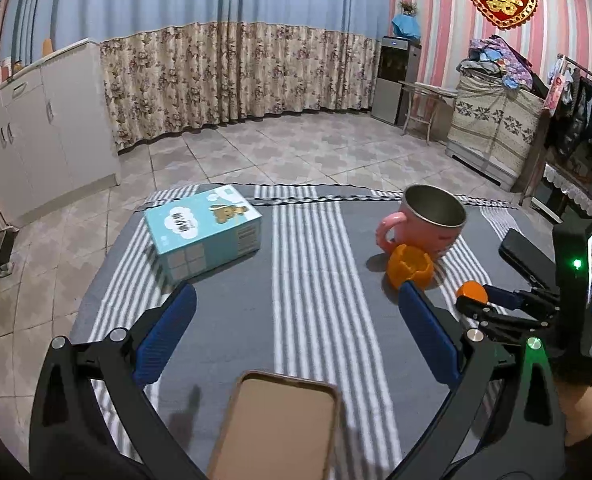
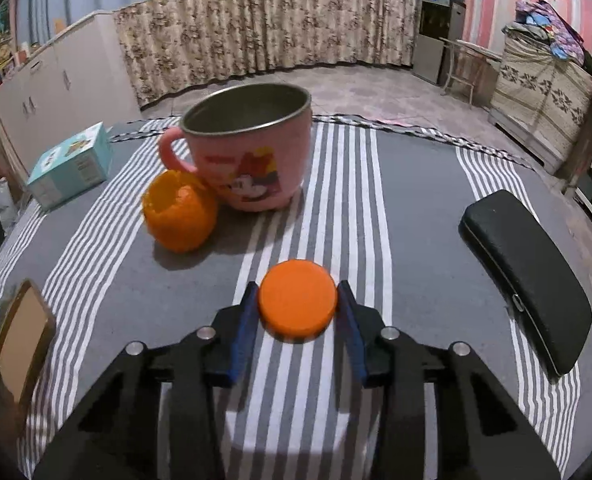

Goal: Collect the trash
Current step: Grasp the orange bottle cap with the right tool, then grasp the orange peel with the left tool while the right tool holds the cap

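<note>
right wrist view: your right tongs are clamped on the orange cap, blue pads touching it at 9 and 3 o'clock. the hollow orange peel sits at 10 o'clock from the cap, against the pink mug. your left tongs stand wide apart, empty, over the striped cloth. floral curtains back the tiled room.
</note>
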### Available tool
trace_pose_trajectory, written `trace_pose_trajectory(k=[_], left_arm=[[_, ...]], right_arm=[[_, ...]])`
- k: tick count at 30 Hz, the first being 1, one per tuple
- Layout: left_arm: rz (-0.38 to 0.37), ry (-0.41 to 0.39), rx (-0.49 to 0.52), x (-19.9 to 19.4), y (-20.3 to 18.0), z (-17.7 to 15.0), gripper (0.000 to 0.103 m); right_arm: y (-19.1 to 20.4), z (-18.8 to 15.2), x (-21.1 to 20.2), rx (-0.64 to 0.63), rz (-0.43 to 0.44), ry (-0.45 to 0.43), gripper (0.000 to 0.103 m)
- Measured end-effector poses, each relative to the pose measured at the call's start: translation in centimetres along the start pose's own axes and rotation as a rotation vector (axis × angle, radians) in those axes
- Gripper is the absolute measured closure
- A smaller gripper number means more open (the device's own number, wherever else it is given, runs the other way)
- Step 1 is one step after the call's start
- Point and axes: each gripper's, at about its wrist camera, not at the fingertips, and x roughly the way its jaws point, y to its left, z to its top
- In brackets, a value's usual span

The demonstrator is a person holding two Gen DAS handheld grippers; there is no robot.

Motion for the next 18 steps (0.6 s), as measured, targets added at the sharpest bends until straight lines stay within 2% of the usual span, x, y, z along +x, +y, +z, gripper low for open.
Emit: trace_pose_trajectory(k=[4,10,14,17,18], left_arm=[[-0.015,0.010,0.026,0.6,-2.1,0.2,0.006],[-0.083,0.058,0.049,3.2,-6.2,0.2,0.006],[-0.090,0.098,0.085,5.9,-8.7,-0.1,0.006],[-0.062,0.139,0.102,8.5,-9.8,-0.2,0.006],[-0.059,0.150,0.100,9.1,-9.9,-0.3,0.009]], right_arm=[[-1.3,-0.7,-2.3,-0.001,0.001,-0.043,0.063],[-5.5,-1.9,-5.7,0.020,-0.043,-0.085,0.063],[-8.6,-2.4,-7.0,0.055,-0.055,-0.093,0.063],[-11.0,-2.8,-7.9,0.087,-0.065,-0.102,0.063],[-11.6,-2.9,-8.0,0.097,-0.066,-0.104,0.063]])
